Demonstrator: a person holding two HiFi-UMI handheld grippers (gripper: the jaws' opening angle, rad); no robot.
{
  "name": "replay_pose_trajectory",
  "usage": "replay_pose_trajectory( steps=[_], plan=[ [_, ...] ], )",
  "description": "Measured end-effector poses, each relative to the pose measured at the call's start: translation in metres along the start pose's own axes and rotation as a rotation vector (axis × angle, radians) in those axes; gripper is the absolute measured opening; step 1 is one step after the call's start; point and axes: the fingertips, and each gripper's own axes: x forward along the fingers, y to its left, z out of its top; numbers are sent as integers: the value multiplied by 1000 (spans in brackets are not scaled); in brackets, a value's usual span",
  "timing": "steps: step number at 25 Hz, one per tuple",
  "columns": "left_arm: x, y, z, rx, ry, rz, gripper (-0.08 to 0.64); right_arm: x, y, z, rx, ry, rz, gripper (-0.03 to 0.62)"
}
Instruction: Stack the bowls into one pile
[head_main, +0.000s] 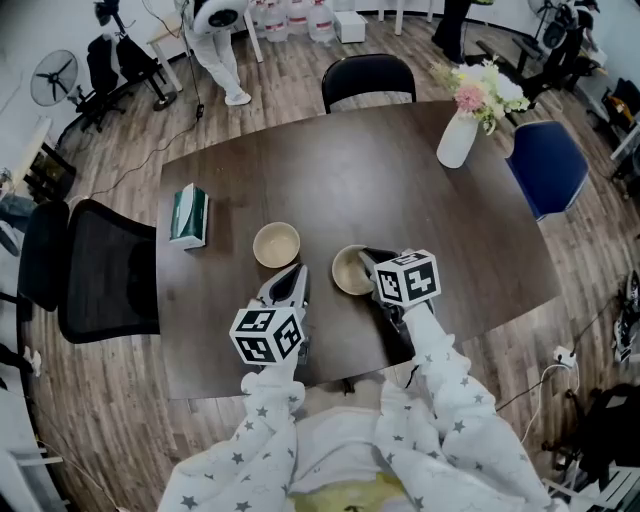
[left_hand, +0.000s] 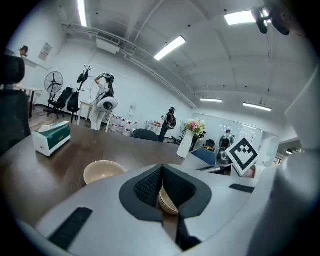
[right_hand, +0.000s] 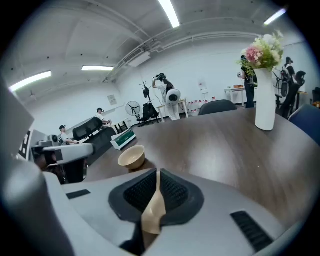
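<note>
Two beige bowls are on the dark table (head_main: 400, 170). In the head view the left bowl (head_main: 276, 244) stands free, and it also shows in the left gripper view (left_hand: 102, 171) and the right gripper view (right_hand: 131, 157). My right gripper (head_main: 365, 262) is shut on the near rim of the right bowl (head_main: 348, 270); that rim shows as a thin beige strip (right_hand: 154, 210) pinched between the pads in the right gripper view. My left gripper (head_main: 297, 272) is shut with nothing in it, between the two bowls. The held bowl (left_hand: 169, 200) peeks out behind its closed jaws.
A green tissue box (head_main: 189, 215) lies at the table's left. A white vase with flowers (head_main: 458, 138) stands at the far right corner. A black chair (head_main: 105, 270) is on the left, another (head_main: 368, 80) at the far side, and a blue one (head_main: 548, 165) on the right.
</note>
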Motion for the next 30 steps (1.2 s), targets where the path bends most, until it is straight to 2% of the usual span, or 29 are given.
replay_pose_trajectory(
  steps=[4,11,22,26,30],
  plan=[
    [-6,6,4,-4,-15,15,25,0,21,10,-9,-6,101,37],
    [-19,22,10,-19,-30,49,26,6,49,31,-53,-7,161,35],
    [-50,71,-1,-25,-18,102,25,54,83,39,-2,3,195,35],
    [-49,82,-1,-23,-8,125,25,73,86,47,-1,10,176,35],
    [-41,85,0,-47,-5,138,25,91,93,56,13,20,205,38]
  ],
)
